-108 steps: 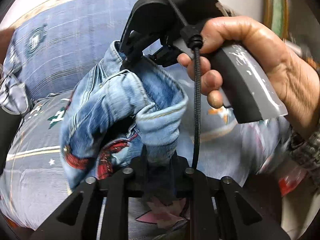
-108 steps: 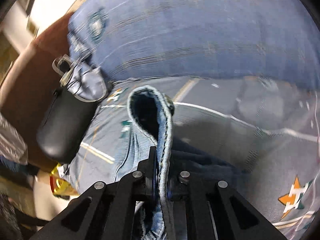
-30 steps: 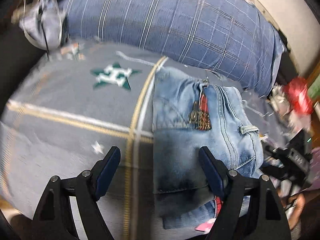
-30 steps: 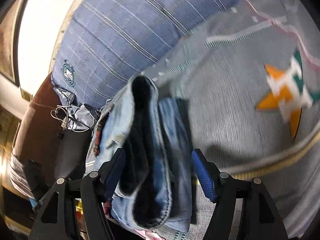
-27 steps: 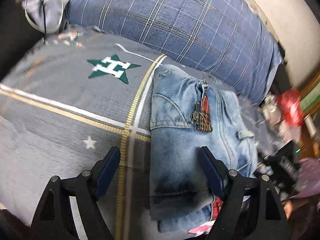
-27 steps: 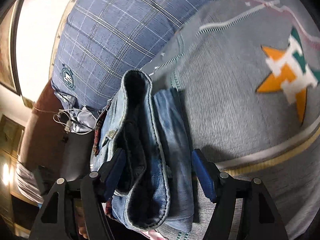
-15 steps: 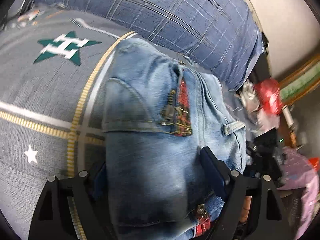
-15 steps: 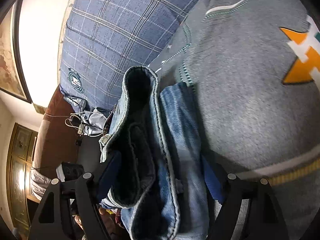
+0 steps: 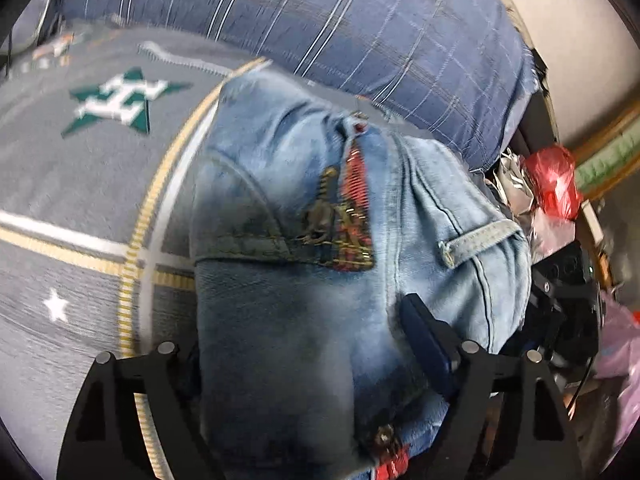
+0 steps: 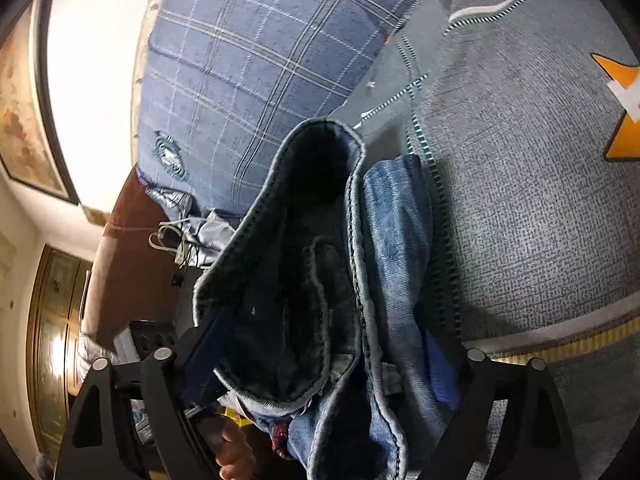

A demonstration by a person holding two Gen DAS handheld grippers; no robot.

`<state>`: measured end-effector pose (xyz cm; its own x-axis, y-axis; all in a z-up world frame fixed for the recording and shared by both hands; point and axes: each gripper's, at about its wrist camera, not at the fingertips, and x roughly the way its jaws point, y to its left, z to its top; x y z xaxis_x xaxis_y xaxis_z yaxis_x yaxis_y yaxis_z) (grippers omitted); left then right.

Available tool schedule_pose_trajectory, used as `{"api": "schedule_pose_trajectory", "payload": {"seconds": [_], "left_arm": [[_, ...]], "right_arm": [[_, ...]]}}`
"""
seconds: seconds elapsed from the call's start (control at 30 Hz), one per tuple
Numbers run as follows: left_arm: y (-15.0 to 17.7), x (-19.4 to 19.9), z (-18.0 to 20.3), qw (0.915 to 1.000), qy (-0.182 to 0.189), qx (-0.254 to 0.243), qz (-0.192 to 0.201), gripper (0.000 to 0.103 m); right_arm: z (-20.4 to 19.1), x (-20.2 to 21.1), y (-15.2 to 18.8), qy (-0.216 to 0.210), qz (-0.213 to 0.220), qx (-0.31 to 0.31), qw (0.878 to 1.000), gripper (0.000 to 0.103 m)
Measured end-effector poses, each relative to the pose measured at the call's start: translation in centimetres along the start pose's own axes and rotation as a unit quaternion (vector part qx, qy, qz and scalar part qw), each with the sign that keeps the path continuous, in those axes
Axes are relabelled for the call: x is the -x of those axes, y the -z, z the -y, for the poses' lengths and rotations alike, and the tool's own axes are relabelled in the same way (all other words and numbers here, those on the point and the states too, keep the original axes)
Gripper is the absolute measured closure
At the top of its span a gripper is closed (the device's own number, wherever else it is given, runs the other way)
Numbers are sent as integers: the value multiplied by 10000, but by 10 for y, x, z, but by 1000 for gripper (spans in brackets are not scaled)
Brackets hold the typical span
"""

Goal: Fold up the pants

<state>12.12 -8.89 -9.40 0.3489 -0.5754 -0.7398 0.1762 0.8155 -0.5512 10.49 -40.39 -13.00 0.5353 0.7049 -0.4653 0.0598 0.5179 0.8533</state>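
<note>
The left gripper [image 9: 308, 344] stands spread wide around the near end of the folded jeans [image 9: 320, 240], one dark blue pad lying on top of the denim at the right, the other finger hidden behind the left edge of the bundle. The right gripper [image 10: 316, 356] is likewise spread, its two black fingers straddling the open side of the same jeans [image 10: 320, 280]; neither gripper pinches the cloth.

The jeans are one pair, pale washed denim with darker smudges, folded into a thick rectangular bundle. They rest on a grey blanket [image 9: 80, 184], just in front of a pillow [image 9: 320, 20]. A red plaid patch [image 9: 352, 208] sits on top near a belt loop [image 9: 476, 236]. From the right wrist view the stacked layers gape open, showing dark inner cloth and stitched hems.

The blanket is coarse woven fabric with yellow and white stripes, one green star logo [image 9: 120, 100], one small white star [image 9: 56, 308] and one orange star [image 10: 624, 112]. The pillow is soft blue cloth with thin pale checks. At the far right lies one crumpled red bag [image 9: 552, 184].
</note>
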Motion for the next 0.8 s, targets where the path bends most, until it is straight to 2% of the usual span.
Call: {"api": "schedule_pose_trajectory", "payload": {"seconds": [0.07,0.13,0.23,0.3,0.37,0.43,0.53,0.7,0.8], "left_arm": [[1,2,2,9999,86,55,82,16],[4,2,3,9996,217,97,117,15],[5,3,-8,9984,513,228,97,15],[5,3,-16,9964,743,390,81,15],[3,3,-23,9941,921,573,66,15],[1,2,-22,9939,931,593,20,14],[-1,0,-14,9963,761,399,-48,14],[-1,-3,-4,9986,485,182,-78,12],[2,-3,0,9993,355,73,-44,12]], "right_arm": [[-2,-4,0,125,0,1,9999,9],[8,1,-1,-267,178,-464,9984,7],[35,11,0,-903,399,-1254,9872,7],[43,18,1,-1025,507,-1422,9832,7],[40,21,0,-956,496,-1306,9856,6],[24,18,-2,-669,382,-945,9925,4],[0,9,-6,-120,231,-410,9988,0],[-10,-1,-12,347,58,-178,9992,0],[5,6,-14,-139,271,-688,9972,0]]}}
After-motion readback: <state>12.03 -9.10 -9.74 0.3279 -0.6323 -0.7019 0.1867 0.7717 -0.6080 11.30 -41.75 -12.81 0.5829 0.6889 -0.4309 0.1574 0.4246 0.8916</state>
